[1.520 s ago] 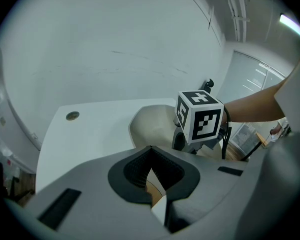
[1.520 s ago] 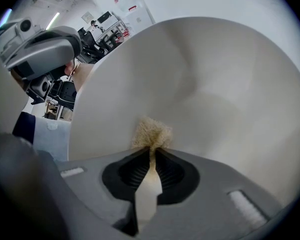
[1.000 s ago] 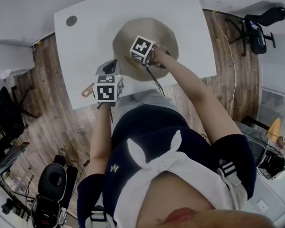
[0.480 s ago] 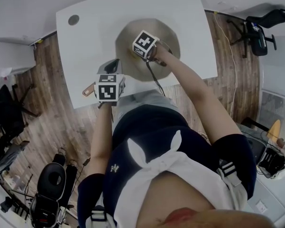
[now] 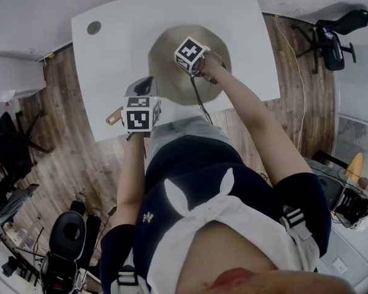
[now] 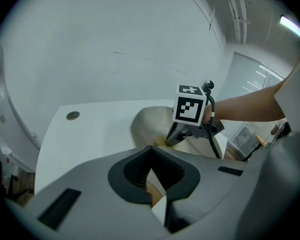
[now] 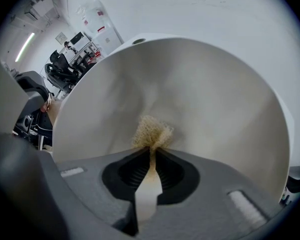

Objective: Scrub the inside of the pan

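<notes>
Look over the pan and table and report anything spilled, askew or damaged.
Nothing stands out. The pan sits upright on the white table, with no spill or damage visible. The right tool pinches a tan scrubber against the pan's inside; the left tool is shut on the brown handle.

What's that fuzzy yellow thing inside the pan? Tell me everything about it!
It is a small scrubber, a tan wad of scratchy-looking mesh, bunched up and frayed at the edges. The right gripper has its jaws shut on the lower part, so only a fluffy tuft sticks out past the tips. That tuft seems to rest against the pale, smooth inside of the pan, low on its curved wall.
</notes>
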Demonstrator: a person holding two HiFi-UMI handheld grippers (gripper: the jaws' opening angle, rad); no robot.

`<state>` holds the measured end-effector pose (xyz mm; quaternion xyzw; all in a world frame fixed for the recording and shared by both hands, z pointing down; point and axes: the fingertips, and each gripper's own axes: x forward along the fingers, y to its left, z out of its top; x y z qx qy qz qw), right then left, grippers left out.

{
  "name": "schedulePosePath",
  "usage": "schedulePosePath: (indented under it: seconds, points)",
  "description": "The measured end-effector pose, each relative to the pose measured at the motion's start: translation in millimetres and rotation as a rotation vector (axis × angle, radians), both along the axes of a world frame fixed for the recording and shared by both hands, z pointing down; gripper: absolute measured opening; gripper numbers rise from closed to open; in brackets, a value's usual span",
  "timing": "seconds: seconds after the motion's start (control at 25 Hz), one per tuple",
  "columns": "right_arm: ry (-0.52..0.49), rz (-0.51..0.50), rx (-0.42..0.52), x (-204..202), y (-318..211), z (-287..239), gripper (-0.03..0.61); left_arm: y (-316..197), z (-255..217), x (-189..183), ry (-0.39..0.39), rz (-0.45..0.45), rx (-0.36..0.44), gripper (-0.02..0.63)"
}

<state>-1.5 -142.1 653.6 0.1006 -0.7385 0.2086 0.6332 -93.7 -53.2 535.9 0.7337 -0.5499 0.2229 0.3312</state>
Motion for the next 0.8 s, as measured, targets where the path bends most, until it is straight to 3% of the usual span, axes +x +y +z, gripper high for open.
schedulePosePath:
  seconds: [0.48,0.8]
  points:
    - [0.084,0.067,-0.046,26,3,2,0.034,-1,-1,0,0.008,-0.001,-0.001,0.0]
    - [0.065,-0.01,0.026,23,15,1,0.035,0,0,-3,0.01,0.004,0.005,0.0]
